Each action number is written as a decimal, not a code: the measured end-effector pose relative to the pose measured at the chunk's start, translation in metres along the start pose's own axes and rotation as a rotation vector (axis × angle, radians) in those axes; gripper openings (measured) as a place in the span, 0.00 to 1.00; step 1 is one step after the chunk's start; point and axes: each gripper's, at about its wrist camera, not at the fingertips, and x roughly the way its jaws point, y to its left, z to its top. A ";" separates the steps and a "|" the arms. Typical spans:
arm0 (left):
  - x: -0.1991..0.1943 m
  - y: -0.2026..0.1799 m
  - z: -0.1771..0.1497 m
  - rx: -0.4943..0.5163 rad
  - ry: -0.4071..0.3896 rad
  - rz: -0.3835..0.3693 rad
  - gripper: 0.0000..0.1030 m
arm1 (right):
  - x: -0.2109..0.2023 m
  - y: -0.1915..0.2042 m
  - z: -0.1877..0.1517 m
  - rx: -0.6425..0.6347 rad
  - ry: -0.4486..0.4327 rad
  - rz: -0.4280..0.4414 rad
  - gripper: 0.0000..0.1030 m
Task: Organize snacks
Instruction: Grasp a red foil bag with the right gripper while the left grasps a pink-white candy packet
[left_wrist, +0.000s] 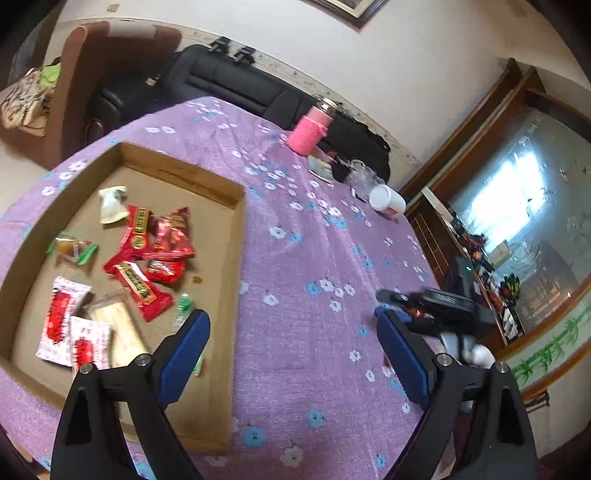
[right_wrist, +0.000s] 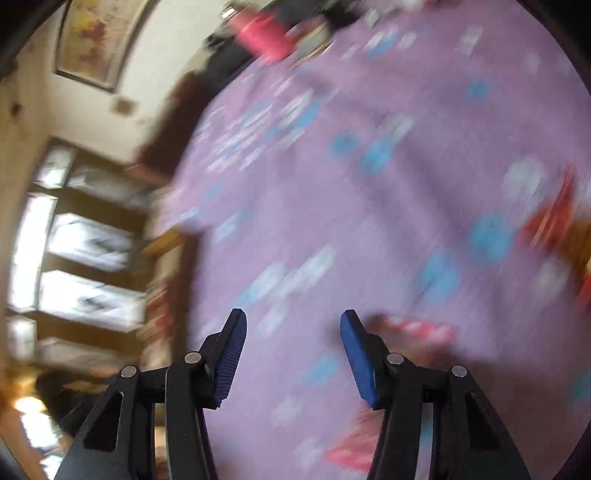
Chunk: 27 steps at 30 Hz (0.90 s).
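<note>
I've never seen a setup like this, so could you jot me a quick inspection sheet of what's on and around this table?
Surface: purple flowered tablecloth, no spills seen.
Job's things: shallow cardboard box holding red snack packets, white-and-red packets, a pale packet and a green-ended sweet; blurred red packets lie loose on the cloth in the right view.
Clutter: pink knitted bottle, white jar on its side, small items by them.
Grippers: left gripper fingers wide apart, empty; right gripper open, empty.
Cables: nothing seen.
Surroundings: black sofa, brown armchair, wooden cabinet.
</note>
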 end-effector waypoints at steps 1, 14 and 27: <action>0.003 -0.003 0.000 0.013 0.011 -0.004 0.89 | -0.019 0.003 -0.009 -0.012 -0.047 0.028 0.55; 0.084 -0.093 -0.027 0.269 0.232 -0.055 0.88 | -0.113 -0.069 -0.008 0.066 -0.436 -0.511 0.56; 0.181 -0.163 -0.055 0.393 0.359 -0.021 0.84 | -0.073 -0.071 -0.001 0.003 -0.321 -0.390 0.41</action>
